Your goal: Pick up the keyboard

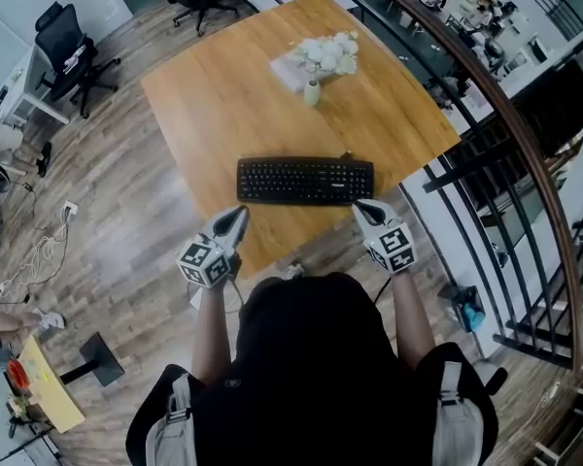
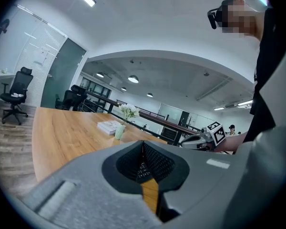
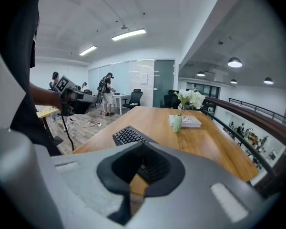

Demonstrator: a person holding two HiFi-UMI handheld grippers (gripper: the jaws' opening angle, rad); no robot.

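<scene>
At the upper left of the head view, black office chairs [image 1: 66, 54] stand on the wood-plank floor [image 1: 126, 212], and a white cable [image 1: 39, 255] trails at the left edge.

The light wooden table [image 1: 204, 95] fills the upper middle of that view. The black keyboard [image 1: 305, 181] lies flat on it at mid-frame, close to the table's near edge and with its long side running left to right.

The left gripper [image 1: 241, 211] is at the keyboard's lower left corner, off the table edge. Its jaws are pressed together into one point with nothing between them. From above I cannot tell whether the point touches the keyboard. In the left gripper view only a few keys and a strip of tabletop show through the hollow behind the closed tips.

Farther up the table, a small pale-green vase of white flowers [image 1: 312, 92] stands just beside a white book [image 1: 290, 66], well apart from the keyboard.

The right gripper [image 1: 361, 206] is at the keyboard's lower right corner. Its jaws are likewise together and empty. The right gripper view shows the keyboard's end just beyond the tips, at centre left. Contact cannot be made out.

A dark curved railing [image 1: 525, 153] runs down the right side of the head view.
</scene>
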